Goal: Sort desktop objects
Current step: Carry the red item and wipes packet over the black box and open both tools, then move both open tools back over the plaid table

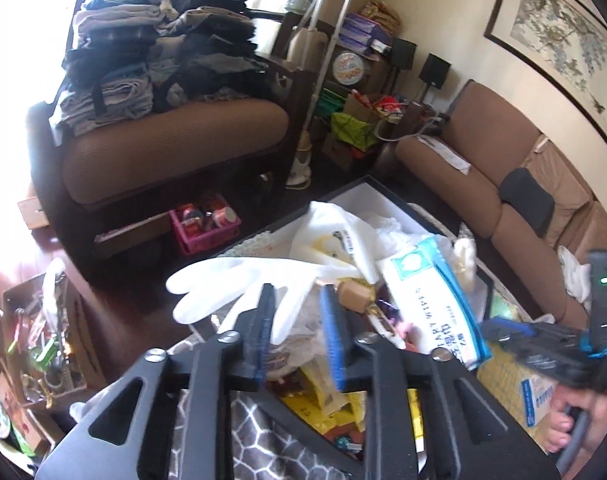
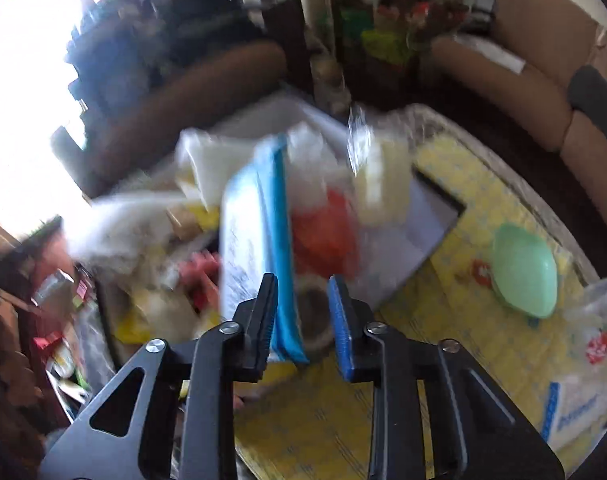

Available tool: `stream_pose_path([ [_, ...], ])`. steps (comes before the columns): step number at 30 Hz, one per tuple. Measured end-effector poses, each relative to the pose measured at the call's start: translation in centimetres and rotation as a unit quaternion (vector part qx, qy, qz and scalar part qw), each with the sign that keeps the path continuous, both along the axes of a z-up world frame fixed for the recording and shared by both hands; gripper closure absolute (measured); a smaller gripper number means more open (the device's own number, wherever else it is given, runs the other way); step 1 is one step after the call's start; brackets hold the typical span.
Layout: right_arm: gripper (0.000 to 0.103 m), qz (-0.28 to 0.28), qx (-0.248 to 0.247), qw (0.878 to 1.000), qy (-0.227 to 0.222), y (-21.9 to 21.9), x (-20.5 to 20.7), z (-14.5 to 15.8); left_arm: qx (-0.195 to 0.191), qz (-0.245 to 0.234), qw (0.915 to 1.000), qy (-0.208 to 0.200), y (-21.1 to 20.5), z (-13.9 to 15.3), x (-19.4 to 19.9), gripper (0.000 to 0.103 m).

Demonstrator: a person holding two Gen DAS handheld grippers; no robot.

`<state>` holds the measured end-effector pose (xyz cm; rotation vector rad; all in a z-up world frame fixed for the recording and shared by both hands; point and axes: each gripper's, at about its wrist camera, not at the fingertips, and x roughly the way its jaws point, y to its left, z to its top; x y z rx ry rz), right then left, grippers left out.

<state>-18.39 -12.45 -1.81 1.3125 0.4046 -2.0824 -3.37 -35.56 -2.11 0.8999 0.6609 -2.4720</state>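
Note:
A white rubber glove (image 1: pixel 239 288) lies across a heap of packets on the table, just beyond my left gripper (image 1: pixel 299 320), whose jaws stand open around the glove's cuff area without clamping it. A white and blue wipes pack (image 1: pixel 431 300) lies right of it. In the blurred right wrist view the same wipes pack (image 2: pixel 255 236) sits between the jaws of my right gripper (image 2: pixel 303 312), which are apart; its blue edge touches the left finger (image 2: pixel 265 312). The right gripper also shows in the left wrist view (image 1: pixel 543 344), at the pack's near end.
A black-rimmed white tray (image 1: pixel 367 196) holds bags at the table's far end. A green oval case (image 2: pixel 523 272) and a tissue box (image 2: pixel 571 408) sit on the yellow cloth at right. A brown sofa (image 1: pixel 483 184), an armchair piled with clothes (image 1: pixel 163 60) and floor boxes (image 1: pixel 39 344) surround the table.

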Motion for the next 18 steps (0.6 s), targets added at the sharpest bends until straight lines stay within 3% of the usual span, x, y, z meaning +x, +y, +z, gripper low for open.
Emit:
stream_pose_path([
  [2, 0.08, -0.01, 0.04, 0.999, 0.017, -1.6, -0.4, -1.6, 0.014, -0.017, 0.9997, 0.014, 0.1, 0.1, 0.1, 0.059],
  [4, 0.087, -0.002, 0.028, 1.0, -0.001, -3.2, -0.5, -2.9, 0.021, -0.025, 0.9992, 0.024, 0.4, 0.4, 0.1, 0.058],
  [5, 0.098, 0.005, 0.024, 1.0, -0.004, -4.3, -0.4, -3.3, 0.021, -0.028, 0.999, 0.027, 0.5, 0.6, 0.0, 0.056],
  [8, 0.1, 0.01, 0.03, 0.999, 0.032, -6.2, 0.3, -3.8, 0.024, -0.04, 0.9985, 0.03, 1.1, 0.6, -0.6, 0.053],
  [11, 0.1, 0.05, -0.05, 0.997, -0.014, -4.5, 1.3, -2.9, 0.032, -0.06, 0.9972, 0.029, 2.2, 0.6, -1.6, 0.053],
  [12, 0.096, 0.052, -0.088, 0.995, -0.011, -2.9, 2.0, -2.1, 0.051, -0.081, 0.9946, 0.039, 2.9, 0.7, -1.9, 0.053],
  [14, 0.083, 0.024, -0.133, 0.99, 0.043, 1.7, 3.6, -0.7, 0.11, -0.126, 0.9835, 0.07, 3.6, 0.8, -2.4, 0.048],
  [15, 0.072, -0.003, -0.128, 0.989, 0.077, 4.7, 4.5, -0.4, 0.154, -0.162, 0.971, 0.084, 4.6, 0.7, -3.1, 0.044],
  [16, 0.067, -0.028, -0.115, 0.988, 0.1, 7.6, 5.0, -0.3, 0.169, -0.184, 0.9643, 0.088, 5.4, 0.8, -3.6, 0.043],
  [18, 0.056, -0.083, -0.084, 0.985, 0.129, 13.7, 5.2, -0.6, 0.172, -0.229, 0.9547, 0.083, 8.2, 1.2, -4.8, 0.039],
])
